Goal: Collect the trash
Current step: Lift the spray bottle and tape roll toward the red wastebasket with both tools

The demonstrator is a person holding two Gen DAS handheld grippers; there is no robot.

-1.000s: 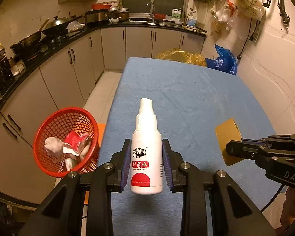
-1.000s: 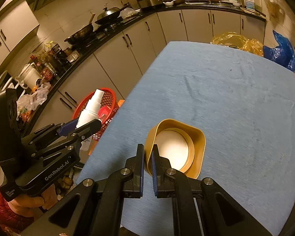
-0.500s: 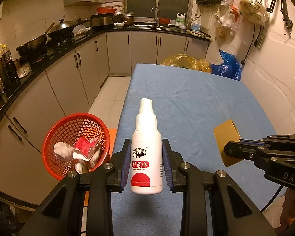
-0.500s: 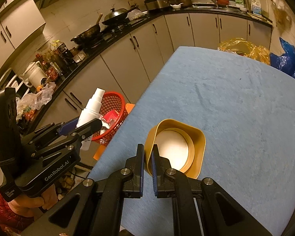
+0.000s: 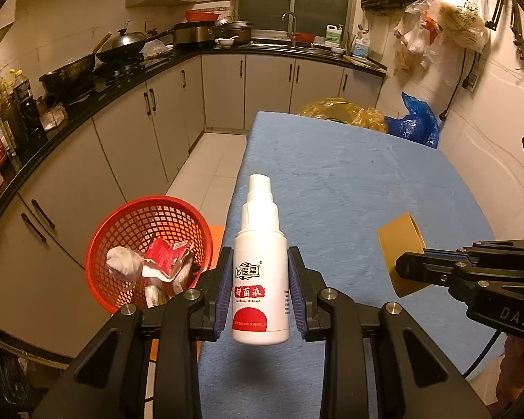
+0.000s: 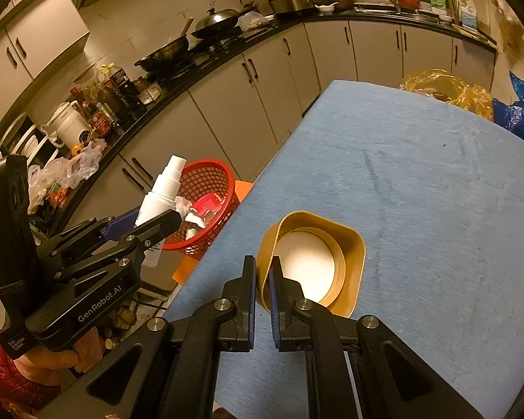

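My left gripper (image 5: 260,291) is shut on a white spray bottle (image 5: 260,269) with a red label, held upright above the near left edge of the blue table (image 5: 349,181). The bottle also shows in the right wrist view (image 6: 164,192). My right gripper (image 6: 262,282) is shut on the rim of a gold-brown paper cup (image 6: 318,262), squashed squarish, held over the table; it shows at the right of the left wrist view (image 5: 400,253). A red mesh basket (image 5: 136,223) with crumpled tissue and a red wrapper stands low, left of the table.
An orange stool (image 6: 242,188) is under the basket. Kitchen cabinets and a counter with woks (image 5: 122,45) run along the left and back. Yellow (image 5: 339,111) and blue (image 5: 415,125) plastic bags lie beyond the table's far end. A wall is close on the right.
Both grippers have moved a little back and to the left with their loads. The basket now appears closer to the bottle in both views. Both grips are unchanged.
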